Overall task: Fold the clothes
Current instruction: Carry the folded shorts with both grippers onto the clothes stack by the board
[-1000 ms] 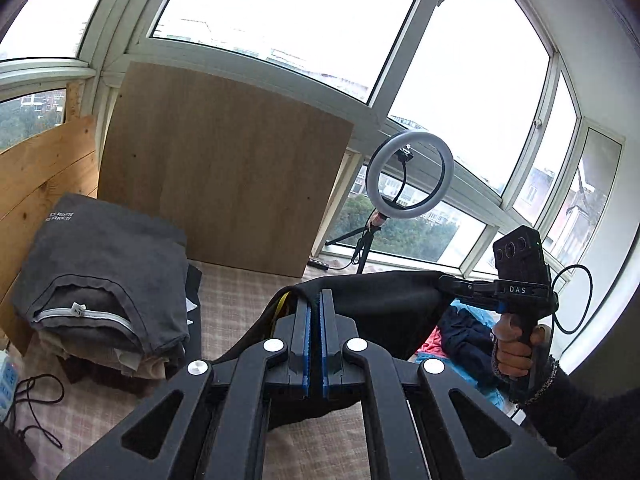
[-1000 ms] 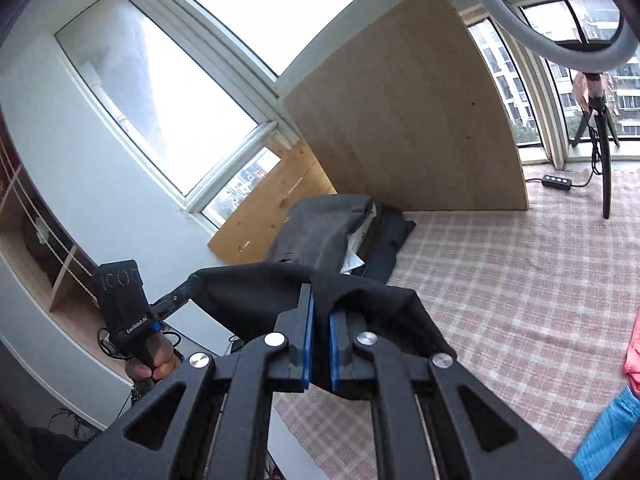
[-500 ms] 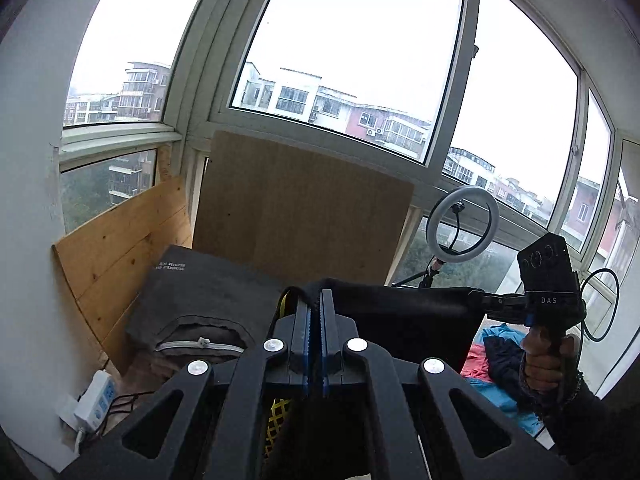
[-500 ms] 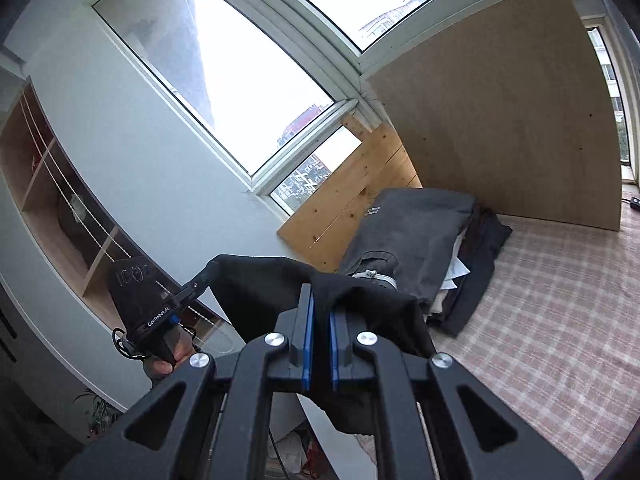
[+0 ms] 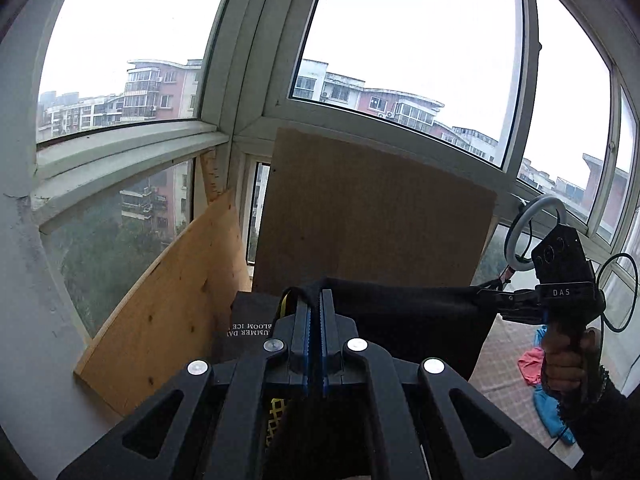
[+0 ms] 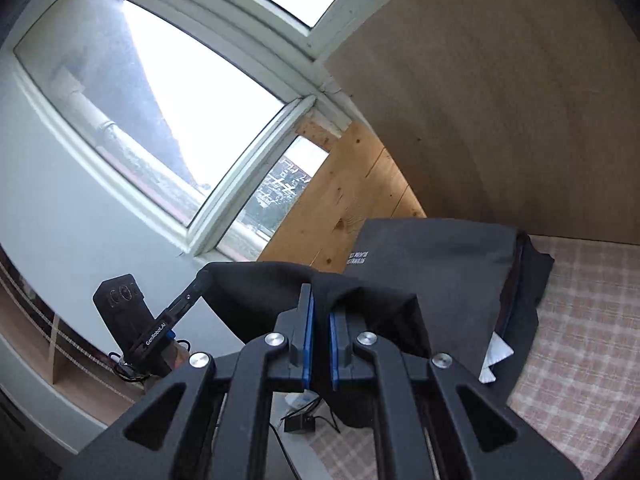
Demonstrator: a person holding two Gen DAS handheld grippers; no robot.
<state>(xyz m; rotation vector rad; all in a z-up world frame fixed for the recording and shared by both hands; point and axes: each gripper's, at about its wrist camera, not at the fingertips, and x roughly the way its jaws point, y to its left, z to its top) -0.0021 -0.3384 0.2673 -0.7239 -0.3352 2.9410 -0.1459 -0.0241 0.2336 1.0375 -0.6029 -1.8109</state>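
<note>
A black garment [image 5: 404, 320] hangs stretched in the air between my two grippers. My left gripper [image 5: 314, 300] is shut on one top corner of it, with a bit of yellow print showing below. My right gripper [image 6: 320, 300] is shut on the other corner, the black garment [image 6: 256, 292] draping away to the left. In the left wrist view the right gripper [image 5: 490, 300] appears at the right, held by a hand [image 5: 564, 364]. In the right wrist view the left gripper [image 6: 200, 280] shows at the lower left.
A stack of folded dark grey clothes [image 6: 436, 264] lies on the checked surface [image 6: 580, 344] by the wooden boards [image 5: 360, 220]. Red and blue clothes [image 5: 540, 380] lie at the right. A ring light [image 5: 532, 232] stands by the windows. A power strip and cables [image 6: 300, 420] lie below.
Both grippers have risen with the black garment, which now hangs higher. The views tilted up toward the windows, and the folded stack has sunk lower in both.
</note>
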